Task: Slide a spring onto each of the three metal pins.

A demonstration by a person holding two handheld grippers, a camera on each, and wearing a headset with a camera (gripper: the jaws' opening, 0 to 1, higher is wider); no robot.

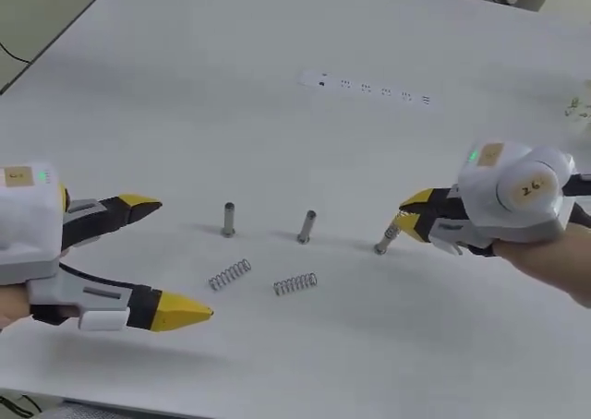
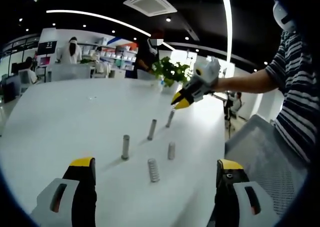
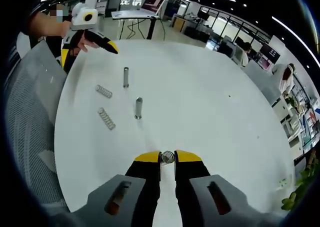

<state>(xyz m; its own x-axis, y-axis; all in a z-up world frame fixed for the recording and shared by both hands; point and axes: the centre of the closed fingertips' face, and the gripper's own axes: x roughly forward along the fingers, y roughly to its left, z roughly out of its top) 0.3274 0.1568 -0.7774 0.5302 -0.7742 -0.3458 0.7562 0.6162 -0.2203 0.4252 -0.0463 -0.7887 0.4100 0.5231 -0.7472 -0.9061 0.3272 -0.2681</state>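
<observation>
Near the front edge of the white worktop [image 1: 277, 87], the grey metal pin [image 1: 384, 241] closest to the right edge leans. A coiled steel spring [image 3: 168, 157] at its top is pinched in the narrow jaws of the right gripper [image 1: 409, 214]. Two loose springs [image 1: 295, 284] lie before two bare upright pins [image 1: 228, 219]. The left gripper [image 1: 175, 257] has its jaws wide and empty. Risk: an off-axis push could topple the leaning pin or let the spring pop free.
</observation>
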